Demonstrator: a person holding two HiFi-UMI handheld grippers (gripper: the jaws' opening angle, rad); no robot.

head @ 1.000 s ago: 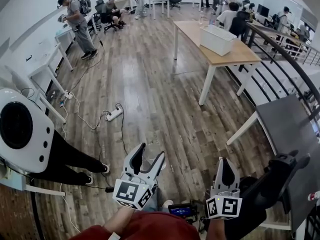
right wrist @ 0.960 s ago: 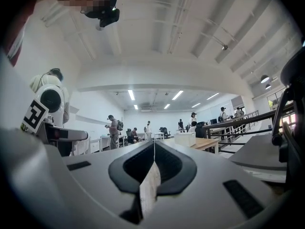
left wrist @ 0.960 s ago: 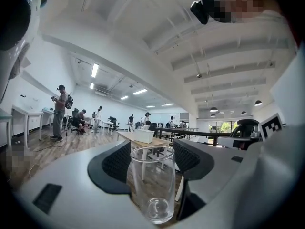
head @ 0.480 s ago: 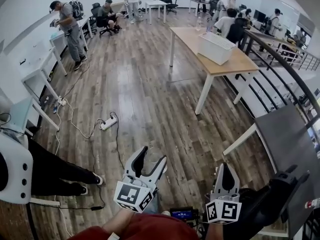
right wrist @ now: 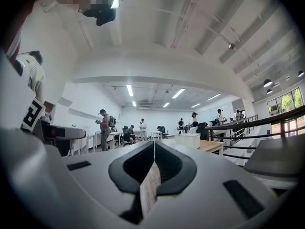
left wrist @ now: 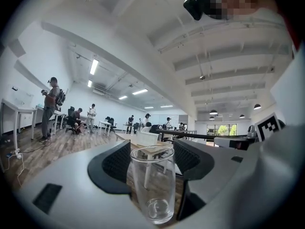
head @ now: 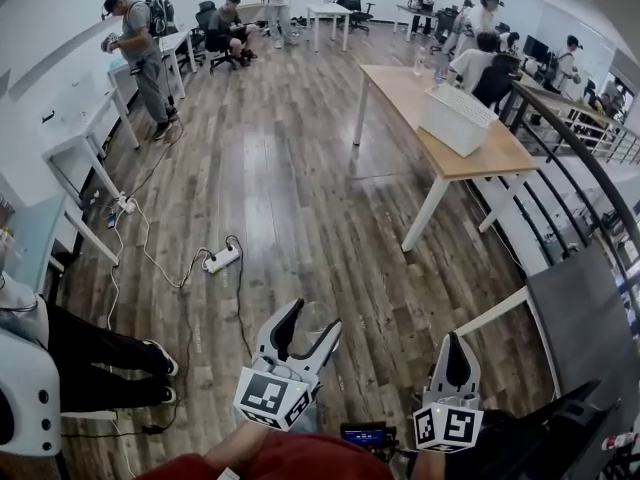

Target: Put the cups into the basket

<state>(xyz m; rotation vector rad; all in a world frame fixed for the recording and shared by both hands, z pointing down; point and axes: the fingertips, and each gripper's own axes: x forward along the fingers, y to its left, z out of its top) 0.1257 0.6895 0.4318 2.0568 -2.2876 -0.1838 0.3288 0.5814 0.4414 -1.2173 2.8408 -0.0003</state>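
- Left gripper (head: 312, 318) points level and forward, low in the head view. Its jaws stand wide and clamp a clear glass cup (left wrist: 151, 185) between the pads. The cup is upright with its mouth up, and I see nothing in it.
- Right gripper (head: 455, 343) sits just to the right of the left one, also pointing level and forward. Its jaws are closed together with only a thin slit between them, and nothing is held.
- Wooden floor (head: 300, 188) fills the space between the grippers and the goal. A white power strip (head: 222, 258) with its cable lies to the left of the path, clear of the straight line ahead.
- White basket (head: 458, 118) is the target. It stands on a wooden counter (head: 400, 83) well apart from both grippers, ahead and off to the right. In the left gripper view it shows just above and behind the cup's rim.
- The basket's long axis runs along the counter's length, receding from the person, and its open top faces up.
- The right gripper is on the side nearer the basket, but the left one carries the cup. I judge the coming move to be a carry forward and rightward. The cup should stay upright until it is over the basket's open top.
- A dark railing (head: 570, 138) runs beyond the counter on the right, and people stand and sit at the far end of the room.
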